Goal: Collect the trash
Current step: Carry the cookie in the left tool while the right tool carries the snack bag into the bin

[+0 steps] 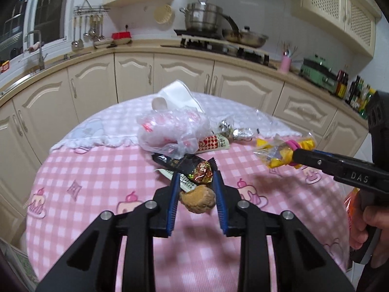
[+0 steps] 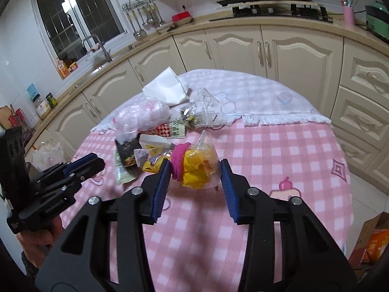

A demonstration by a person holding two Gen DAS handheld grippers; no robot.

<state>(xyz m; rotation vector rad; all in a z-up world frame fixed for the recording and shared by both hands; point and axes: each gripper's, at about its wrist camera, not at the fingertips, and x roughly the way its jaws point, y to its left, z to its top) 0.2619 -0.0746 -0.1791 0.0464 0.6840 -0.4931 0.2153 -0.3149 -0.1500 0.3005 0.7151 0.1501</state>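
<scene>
Above a pink checked tablecloth (image 1: 97, 170), the right gripper (image 2: 194, 170) clamps a clear bag of yellow scraps (image 2: 199, 168) — lifted clear. The left gripper (image 1: 197, 182) grips a brown walnut (image 1: 198, 199); remaining wrappers (image 1: 184, 165) lie just beyond.

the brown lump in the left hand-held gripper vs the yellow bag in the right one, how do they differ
The brown lump is small, rounded, opaque and matte; the yellow bag is larger, crinkled clear plastic with yellow contents, cinched by a pink band. The lump sits between the left hand-held gripper fingers near their bases; the bag fills the right hand-held gripper at its tips. Both are held above the pink checked tablecloth.
</scene>
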